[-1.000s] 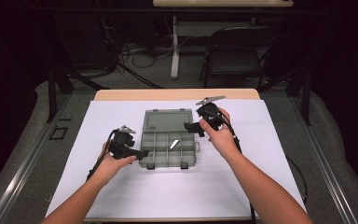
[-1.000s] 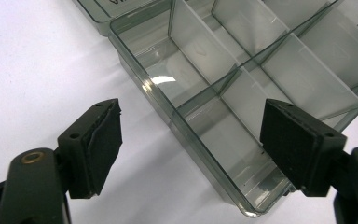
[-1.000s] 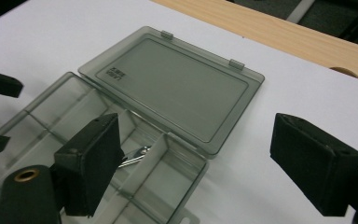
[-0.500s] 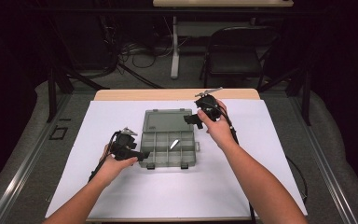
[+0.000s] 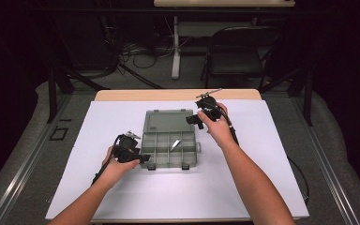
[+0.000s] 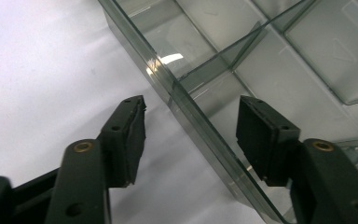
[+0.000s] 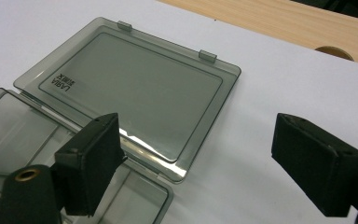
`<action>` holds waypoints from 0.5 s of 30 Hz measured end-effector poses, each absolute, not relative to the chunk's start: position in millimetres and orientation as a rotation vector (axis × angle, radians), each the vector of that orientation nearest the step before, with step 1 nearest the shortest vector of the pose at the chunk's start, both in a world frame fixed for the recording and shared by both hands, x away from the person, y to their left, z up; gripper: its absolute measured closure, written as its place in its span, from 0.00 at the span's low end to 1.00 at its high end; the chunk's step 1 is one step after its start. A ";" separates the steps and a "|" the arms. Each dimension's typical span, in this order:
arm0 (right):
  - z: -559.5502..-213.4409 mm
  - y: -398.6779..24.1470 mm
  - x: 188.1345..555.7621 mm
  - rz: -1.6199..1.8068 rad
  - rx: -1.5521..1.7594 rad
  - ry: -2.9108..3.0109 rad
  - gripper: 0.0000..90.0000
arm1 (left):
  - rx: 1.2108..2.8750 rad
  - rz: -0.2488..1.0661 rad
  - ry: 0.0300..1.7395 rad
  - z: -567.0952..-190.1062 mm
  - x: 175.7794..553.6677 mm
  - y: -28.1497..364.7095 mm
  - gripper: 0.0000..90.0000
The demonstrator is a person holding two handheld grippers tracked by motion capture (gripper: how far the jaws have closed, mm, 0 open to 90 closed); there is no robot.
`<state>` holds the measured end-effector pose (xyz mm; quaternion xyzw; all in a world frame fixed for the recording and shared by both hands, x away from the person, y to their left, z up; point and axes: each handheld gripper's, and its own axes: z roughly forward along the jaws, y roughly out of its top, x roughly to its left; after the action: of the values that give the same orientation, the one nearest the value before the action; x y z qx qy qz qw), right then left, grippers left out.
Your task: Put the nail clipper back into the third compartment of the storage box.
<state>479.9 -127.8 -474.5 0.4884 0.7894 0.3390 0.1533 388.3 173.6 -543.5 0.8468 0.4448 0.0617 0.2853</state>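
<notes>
A smoky clear plastic organizer box [image 5: 170, 151] lies open on the white sheet, its lid [image 5: 168, 120] folded flat behind the tray. A small shiny piece [image 5: 175, 145] rests in one middle compartment. My left gripper [image 5: 140, 158] is at the tray's left front corner. In the left gripper view it [image 6: 191, 135] stands open astride the tray's side wall [image 6: 168, 84], one jaw outside over the sheet, the other over a compartment. My right gripper [image 5: 192, 120] hovers open beside the lid's right edge. The right gripper view shows the lid [image 7: 130, 93] lying between and beyond my open right gripper [image 7: 200, 158].
The white sheet [image 5: 262, 164] covers most of the wooden table [image 5: 168, 95], whose far edge [image 7: 284, 18] shows bare. A dark folding chair [image 5: 239, 56] and cables stand beyond the table. Empty tray compartments [image 7: 18, 130] sit at the lower left of the right gripper view.
My right gripper has shifted slightly toward the far side, by the lid's right edge. The left gripper has stayed at the tray's left front corner.
</notes>
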 end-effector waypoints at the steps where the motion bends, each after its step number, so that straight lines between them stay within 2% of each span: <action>1: -476.2 -128.3 480.9 0.970 1.404 2.259 0.17 | 2.260 0.165 1.193 -544.3 388.3 173.2 0.49; 15: -499.7 -128.1 495.8 0.908 1.518 2.214 0.18 | 2.276 0.267 1.173 -546.5 381.8 170.0 0.55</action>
<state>495.8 -128.1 -499.7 0.5294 0.7720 0.3166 0.1534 381.8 170.0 -546.5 0.8487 0.4375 0.0995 0.2800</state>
